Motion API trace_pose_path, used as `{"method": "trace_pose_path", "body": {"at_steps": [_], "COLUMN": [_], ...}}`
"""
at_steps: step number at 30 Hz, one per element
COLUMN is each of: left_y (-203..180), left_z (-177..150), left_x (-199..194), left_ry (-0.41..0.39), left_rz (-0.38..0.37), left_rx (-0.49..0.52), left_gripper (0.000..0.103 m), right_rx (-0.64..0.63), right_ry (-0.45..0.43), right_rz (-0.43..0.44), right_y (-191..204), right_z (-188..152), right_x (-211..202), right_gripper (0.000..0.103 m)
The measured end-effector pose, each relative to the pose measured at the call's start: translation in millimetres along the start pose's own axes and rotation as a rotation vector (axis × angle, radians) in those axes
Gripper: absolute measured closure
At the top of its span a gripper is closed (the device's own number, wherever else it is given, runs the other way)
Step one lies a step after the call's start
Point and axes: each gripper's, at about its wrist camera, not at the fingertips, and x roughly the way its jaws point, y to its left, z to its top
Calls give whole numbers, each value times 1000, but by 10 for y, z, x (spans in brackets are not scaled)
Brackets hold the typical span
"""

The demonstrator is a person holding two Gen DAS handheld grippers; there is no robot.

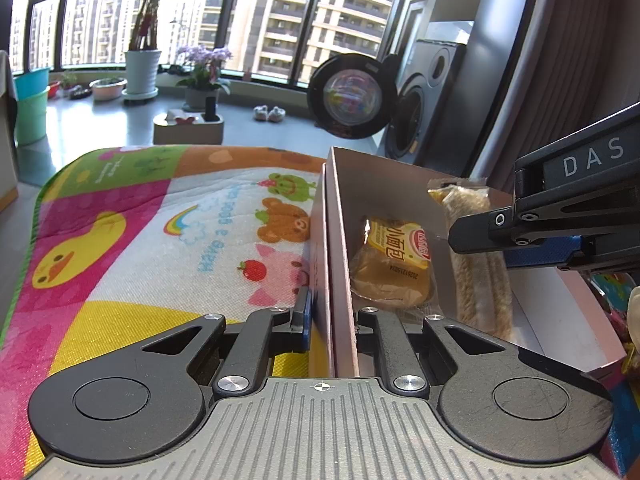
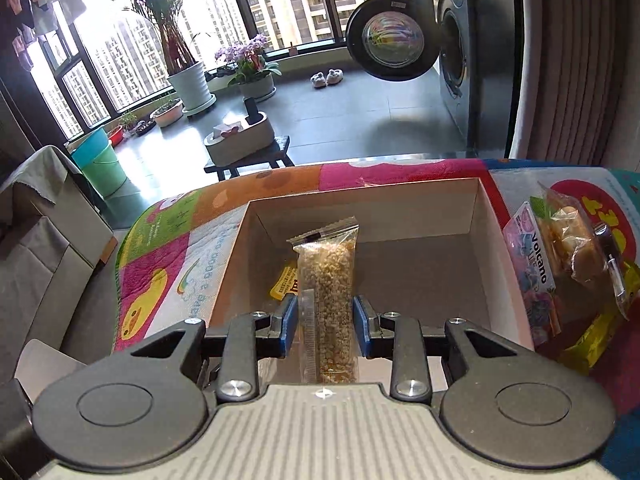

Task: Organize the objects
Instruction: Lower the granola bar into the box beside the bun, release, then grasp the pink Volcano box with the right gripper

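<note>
1. Sunlit balcony windows and an open washing machine (image 2: 400,38) sit behind a bright cartoon mat (image 1: 160,240) on which the cardboard box (image 2: 478,216) rests.
2. Left tongs (image 1: 332,320) pinch the box's near-left wall, steadying it.
3. Right tongs (image 2: 325,320) are closed on a clear-wrapped grain bar (image 2: 328,280) above the box's middle.
4. I judge the bar light, brittle and slick in its film; mid-length, gentle pressure suits it.
5. A bread packet (image 1: 392,268) lies inside the box by the left wall; more snack packets (image 2: 560,248) wait right of the box.
</note>
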Motion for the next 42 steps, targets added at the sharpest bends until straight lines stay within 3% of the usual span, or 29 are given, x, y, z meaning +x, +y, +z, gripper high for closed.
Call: {"method": "trace_pose_path", "body": {"at_steps": [7,13,18,24,26,31,33,35,42], "left_y": [0,1,2,-5,-5,-5,-3,2,3], "left_z": [-1,-1,0,-1,-1,-1,-1,-2,-2], "left_x": [-3,-4,-6,-14,-15,-13,-13,-9,-10], "left_ry": [2,2,1,-2,-3,-2,-1,0,0], "left_rz": [-2,-1,0,6,8,9,7,6,7], "left_rx": [-3,-1,0,6,8,9,8,7,6], "left_gripper": [88,88,88,89,89,89,89,89,89], "right_rx": [8,68,137,189,199,179,188,218,172], "right_ry": [-63,-140,-140,-92,-65,-53,-20,5,55], "right_rz": [-18,-186,-250,-151,-131,-217,-208,-154,-101], "right_y": [-260,-897,-1364,-1469,-1456,-1469,-1539,-1620,-1688], "right_z": [31,-14,-46,61,117,248,246,182,-342], "right_x": [-388,-809,-849,-420,-211,205,293,271,-284], "right_gripper": [65,54,54,56,66,66,68,79,80]}}
